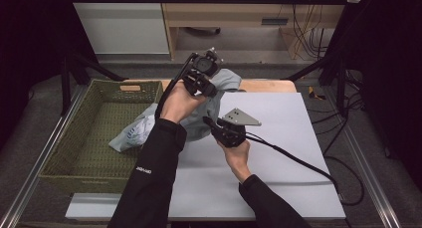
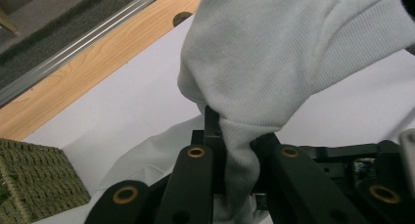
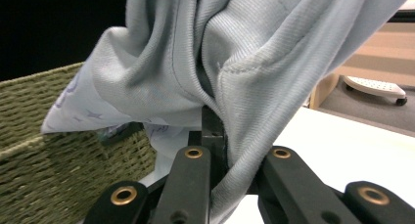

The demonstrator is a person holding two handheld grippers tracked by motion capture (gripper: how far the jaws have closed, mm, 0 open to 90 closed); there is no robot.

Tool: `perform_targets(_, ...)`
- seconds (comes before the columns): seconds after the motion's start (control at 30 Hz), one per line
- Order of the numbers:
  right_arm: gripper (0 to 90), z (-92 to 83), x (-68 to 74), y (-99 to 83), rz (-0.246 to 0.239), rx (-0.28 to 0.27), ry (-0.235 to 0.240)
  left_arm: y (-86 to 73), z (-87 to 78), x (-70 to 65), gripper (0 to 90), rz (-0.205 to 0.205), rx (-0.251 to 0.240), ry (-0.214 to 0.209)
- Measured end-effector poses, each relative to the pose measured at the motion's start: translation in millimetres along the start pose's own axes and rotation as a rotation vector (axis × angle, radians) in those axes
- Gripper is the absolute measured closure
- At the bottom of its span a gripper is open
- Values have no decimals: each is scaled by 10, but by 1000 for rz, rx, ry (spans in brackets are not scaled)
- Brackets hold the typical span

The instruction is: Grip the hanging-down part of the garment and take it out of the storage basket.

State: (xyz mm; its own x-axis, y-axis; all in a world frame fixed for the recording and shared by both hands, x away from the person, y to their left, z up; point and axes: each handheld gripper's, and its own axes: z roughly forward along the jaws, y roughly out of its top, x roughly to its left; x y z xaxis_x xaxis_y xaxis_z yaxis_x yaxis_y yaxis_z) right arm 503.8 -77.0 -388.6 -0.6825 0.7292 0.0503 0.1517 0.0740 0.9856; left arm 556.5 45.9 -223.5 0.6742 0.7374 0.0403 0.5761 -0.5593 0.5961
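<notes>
A light grey-blue garment (image 1: 226,82) hangs bunched between both grippers, its lower end draped over the rim of the woven basket (image 1: 64,133). My left gripper (image 1: 213,91) is raised above the white board's far edge. In the left gripper view the left gripper (image 2: 238,141) is shut on a fold of the garment (image 2: 274,53). Lower and closer to me, my right gripper (image 1: 208,122) points left into the cloth. The right gripper view has that gripper (image 3: 227,136) shut on a seamed edge of the garment (image 3: 254,62).
The olive woven basket (image 3: 49,150) stands at the table's left, beside the white board (image 1: 278,138). A wooden table edge (image 2: 98,57) runs along the far side. The right gripper's black cable (image 1: 298,161) trails across the board to the right.
</notes>
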Motion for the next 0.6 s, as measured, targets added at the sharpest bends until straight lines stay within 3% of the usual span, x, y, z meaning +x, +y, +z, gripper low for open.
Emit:
perform_targets(0.07, 856, -57, 27, 26, 16, 1, -5, 1, -8, 1, 822, 1, 2, 2)
perform_targets(0.1, 856, -88, 20, 38, -2, -4, -4, 1, -12, 2, 822, 1, 1, 5)
perform_targets(0.37, 856, -334, 28, 118, -11, -30, -26, 19, -8, -39, 822, 8, 2, -3)
perform_targets(0.6, 857, -567, -109, 177, 1, -38, -61, 51, -34, -94, 822, 20, -3, -12)
